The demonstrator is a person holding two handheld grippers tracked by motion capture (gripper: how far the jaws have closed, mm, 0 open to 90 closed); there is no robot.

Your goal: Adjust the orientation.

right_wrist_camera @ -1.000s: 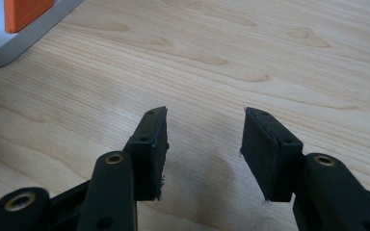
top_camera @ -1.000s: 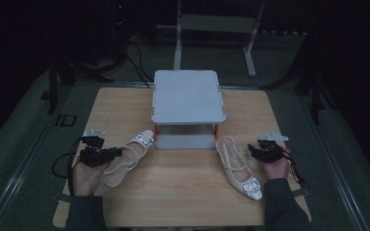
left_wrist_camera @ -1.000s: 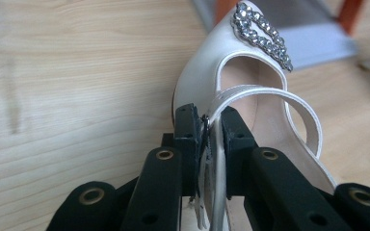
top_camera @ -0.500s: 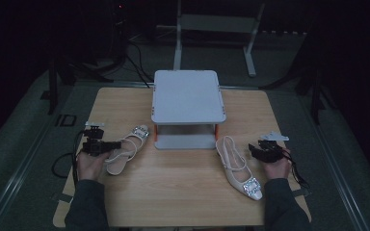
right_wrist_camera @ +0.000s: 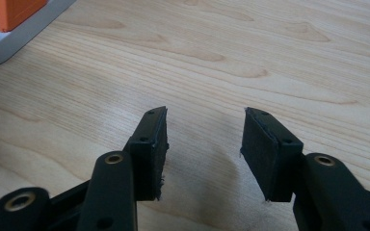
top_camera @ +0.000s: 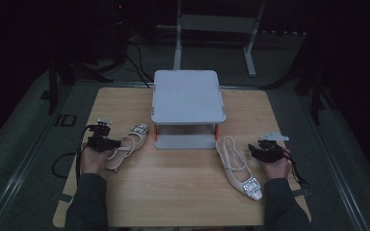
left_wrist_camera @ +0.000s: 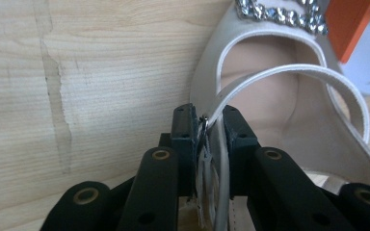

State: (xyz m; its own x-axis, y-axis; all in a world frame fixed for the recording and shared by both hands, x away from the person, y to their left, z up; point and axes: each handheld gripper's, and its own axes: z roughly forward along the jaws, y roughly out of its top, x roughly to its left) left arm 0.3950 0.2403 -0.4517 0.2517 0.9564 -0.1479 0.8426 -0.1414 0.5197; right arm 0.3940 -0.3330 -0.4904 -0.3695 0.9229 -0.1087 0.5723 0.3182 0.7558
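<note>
— Strap or sole: which does the left tool (left_wrist_camera: pixel 208 118) have?

— The strap (left_wrist_camera: pixel 270 77). Its jaws have just been opening. They stand only a little apart, and the thin strap and its small buckle (left_wrist_camera: pixel 205 126) lie between the pads, which look slack on them rather than pinching.

— And where is the shoe?

— The left shoe (top_camera: pixel 127 144) lies flat on the table (top_camera: pixel 183 202) close to its left edge. Its heel is towards the near side and its jewelled toe points at the rack (top_camera: pixel 188 96).

— How would you do this bit well?

— If it's a release, I'd open wider until both pads are clear of the buckle. Then I'd back out along the strap, not sideways, so nothing snags and drags the shoe. If it's a regrip, a bite on the firmer heel rim should carry better than that floppy strap.

— The other side?

— The right tool (right_wrist_camera: pixel 204 144) is about half open with nothing between its jaws. It sits over bare wood by the right edge, just beside the right shoe (top_camera: pixel 238 168), whose toe points at the near edge.

— Room to move?

— Plenty. Bare wood runs along the near edge and between the two shoes. Further in, the rack stands mid-table, and its orange leg (left_wrist_camera: pixel 347 24) is just past the left shoe's toe, so a forward push has little slack. Strips beside the rack run free to the far corners.
</note>
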